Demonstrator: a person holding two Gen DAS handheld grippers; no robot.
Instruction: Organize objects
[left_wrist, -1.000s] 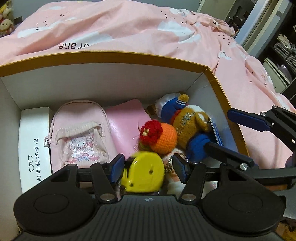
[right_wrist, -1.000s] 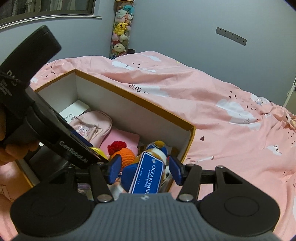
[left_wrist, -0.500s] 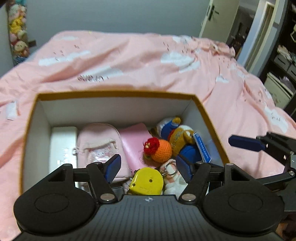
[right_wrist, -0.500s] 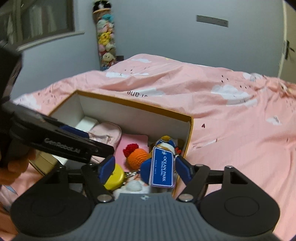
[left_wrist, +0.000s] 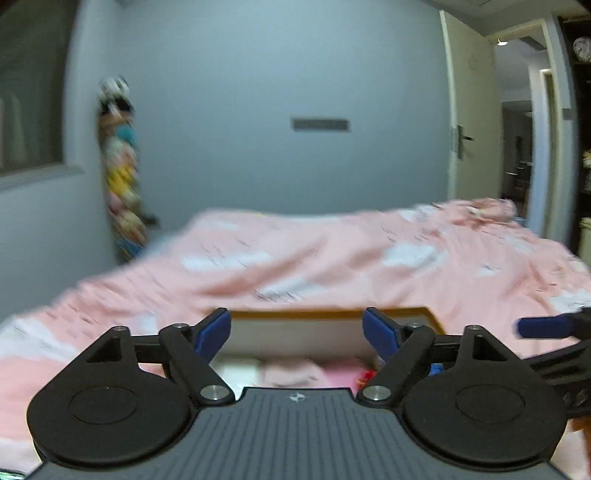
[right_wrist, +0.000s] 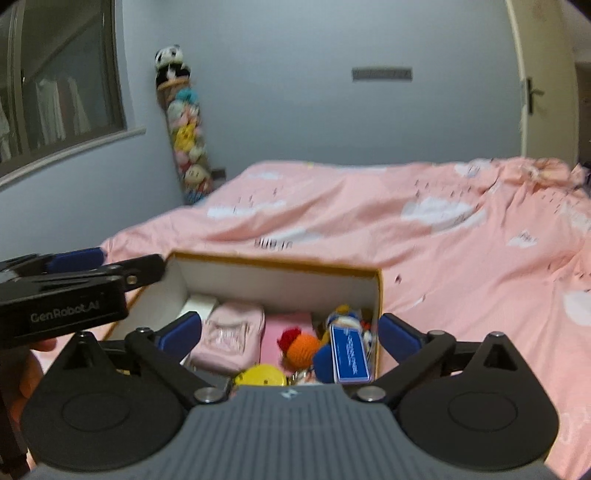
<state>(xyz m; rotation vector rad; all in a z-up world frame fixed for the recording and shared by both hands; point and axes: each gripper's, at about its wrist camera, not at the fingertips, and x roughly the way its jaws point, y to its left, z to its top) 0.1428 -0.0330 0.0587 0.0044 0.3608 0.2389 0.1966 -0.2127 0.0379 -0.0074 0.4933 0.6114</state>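
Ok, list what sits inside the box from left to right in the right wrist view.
White box → pink pouch → flat pink item → orange crochet ball with a red top → blue tag on the plush toy. The yellow tape measure lies nearer, below the pouch and ball, so it is left out.

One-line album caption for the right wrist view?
Opening, empty right gripper above a white cardboard box of toys on a pink bedspread.

A pink bedspread (right_wrist: 424, 236) with white clouds covers the bed. A column of soft toys (right_wrist: 184, 129) hangs on the grey wall, near a window (right_wrist: 55, 85) and a door (right_wrist: 543, 85).
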